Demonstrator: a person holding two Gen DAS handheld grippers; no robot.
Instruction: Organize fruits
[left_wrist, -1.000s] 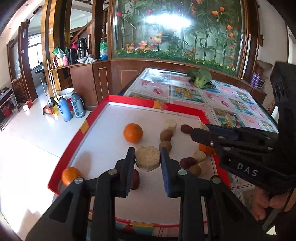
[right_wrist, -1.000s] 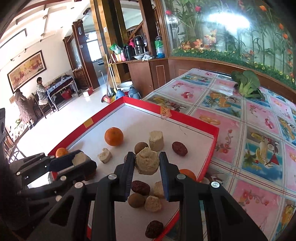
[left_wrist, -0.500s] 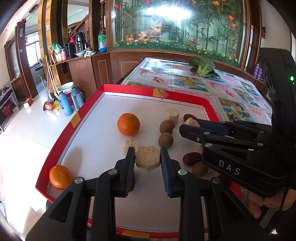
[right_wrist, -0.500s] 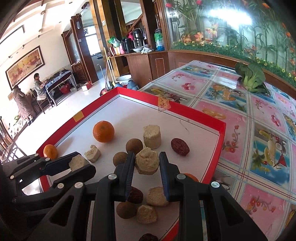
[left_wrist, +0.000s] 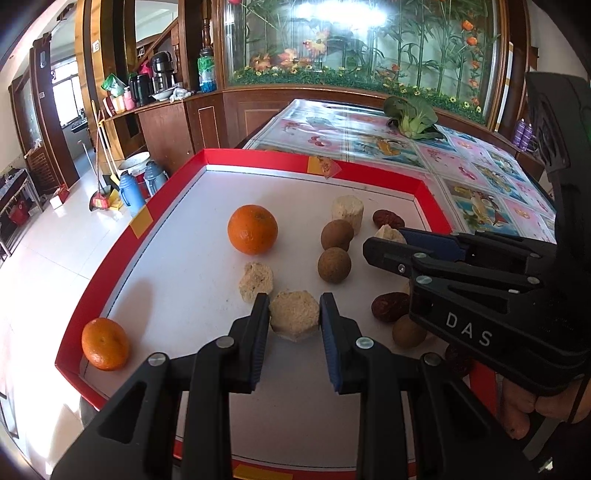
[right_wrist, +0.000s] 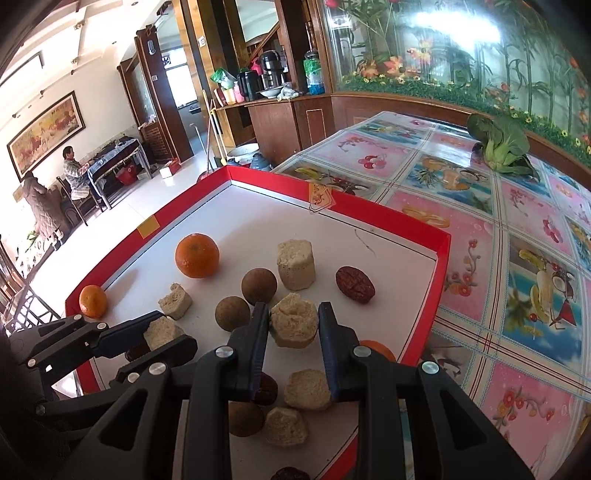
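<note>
My left gripper (left_wrist: 294, 315) is shut on a beige hexagonal cake (left_wrist: 294, 314), held just above the white floor of the red-rimmed tray (left_wrist: 310, 162). My right gripper (right_wrist: 293, 323) is shut on another beige cake (right_wrist: 294, 323) above the tray's right half; it shows in the left wrist view (left_wrist: 384, 242) too. On the tray lie a large orange (left_wrist: 252, 229), a small orange (left_wrist: 105, 344) at the near left corner, brown round fruits (left_wrist: 334, 264), red dates (right_wrist: 355, 285) and more beige cakes (right_wrist: 296, 264).
The tray sits at the near end of a table with a fruit-patterned cloth (right_wrist: 517, 229). A green leafy vegetable (right_wrist: 502, 146) lies at the table's far end. Beyond the tray's left rim is open floor with thermos flasks (left_wrist: 133, 186).
Both grippers have moved further over the tray, still holding their cakes. The left one has come forward, past a loose cake piece now just left of it.
</note>
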